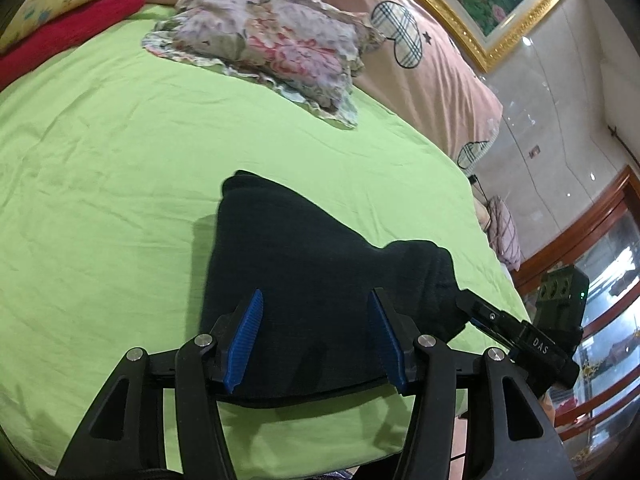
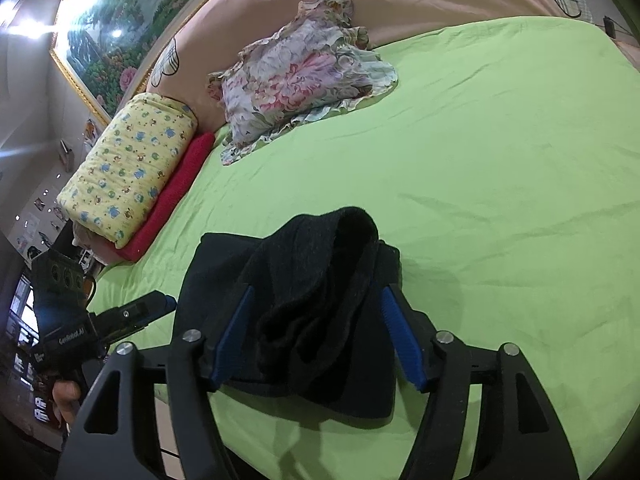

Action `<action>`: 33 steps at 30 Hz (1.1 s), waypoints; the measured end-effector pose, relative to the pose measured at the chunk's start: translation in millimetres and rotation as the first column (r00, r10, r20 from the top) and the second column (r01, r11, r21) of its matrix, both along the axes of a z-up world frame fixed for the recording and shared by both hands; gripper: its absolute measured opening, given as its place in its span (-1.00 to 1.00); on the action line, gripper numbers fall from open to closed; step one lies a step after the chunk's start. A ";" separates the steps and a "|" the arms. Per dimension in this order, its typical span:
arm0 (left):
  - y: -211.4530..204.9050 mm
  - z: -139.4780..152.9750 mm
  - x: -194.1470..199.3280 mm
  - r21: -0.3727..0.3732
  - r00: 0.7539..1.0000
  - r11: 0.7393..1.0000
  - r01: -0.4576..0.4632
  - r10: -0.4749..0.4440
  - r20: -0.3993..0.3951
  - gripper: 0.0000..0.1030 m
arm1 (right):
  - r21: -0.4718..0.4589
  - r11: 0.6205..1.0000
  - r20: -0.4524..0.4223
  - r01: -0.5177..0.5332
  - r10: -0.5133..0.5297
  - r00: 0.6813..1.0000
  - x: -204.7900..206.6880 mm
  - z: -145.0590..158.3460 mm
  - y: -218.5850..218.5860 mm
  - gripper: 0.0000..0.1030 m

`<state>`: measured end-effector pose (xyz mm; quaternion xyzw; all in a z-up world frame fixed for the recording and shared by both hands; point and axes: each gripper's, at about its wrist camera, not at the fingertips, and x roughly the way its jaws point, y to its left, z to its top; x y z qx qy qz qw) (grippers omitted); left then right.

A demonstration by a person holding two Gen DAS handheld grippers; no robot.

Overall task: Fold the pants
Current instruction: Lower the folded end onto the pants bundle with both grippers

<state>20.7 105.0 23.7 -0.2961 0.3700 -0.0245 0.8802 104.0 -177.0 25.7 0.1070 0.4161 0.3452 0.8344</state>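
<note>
On green sheet [image 2: 480, 160], dark pants [image 2: 320, 300] lie folded, bunched.

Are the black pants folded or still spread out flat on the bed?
Folded: the black pants form a compact layered bundle on the green sheet, one thick end doubled over on top.

- I'm seeing the pants [image 2: 320, 312] as matt black knit cloth, slightly fuzzy.
- I'm reading the bed sheet [image 1: 100, 200] as smooth, matt green cotton, lightly creased.
- At twelve o'clock, the floral pillow [image 1: 272, 44] is showing crinkled, ruffled fabric.
- My left gripper [image 1: 316, 336] is showing ribbed blue pads, matt black plastic, shiny metal pins.
- At one o'clock, the picture frame [image 1: 460, 20] is gleaming glossy gold.
</note>
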 end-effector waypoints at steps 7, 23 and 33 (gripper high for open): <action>10.9 -4.4 -4.3 0.006 0.999 0.999 -0.034 0.034 -0.012 0.15 | -0.013 1.000 -0.010 0.002 -0.003 1.000 -1.8 -2.8 5.6 0.32; 19.9 -29.4 2.5 -0.017 0.996 0.999 -0.047 0.045 -0.082 0.25 | -0.043 0.998 -0.049 0.048 -0.050 0.998 -2.6 -25.6 -4.9 0.35; 22.7 -42.7 8.4 -0.036 0.994 0.998 -0.048 0.044 -0.105 0.31 | -0.028 0.999 -0.066 0.044 -0.046 0.997 -1.2 -33.2 -8.1 0.39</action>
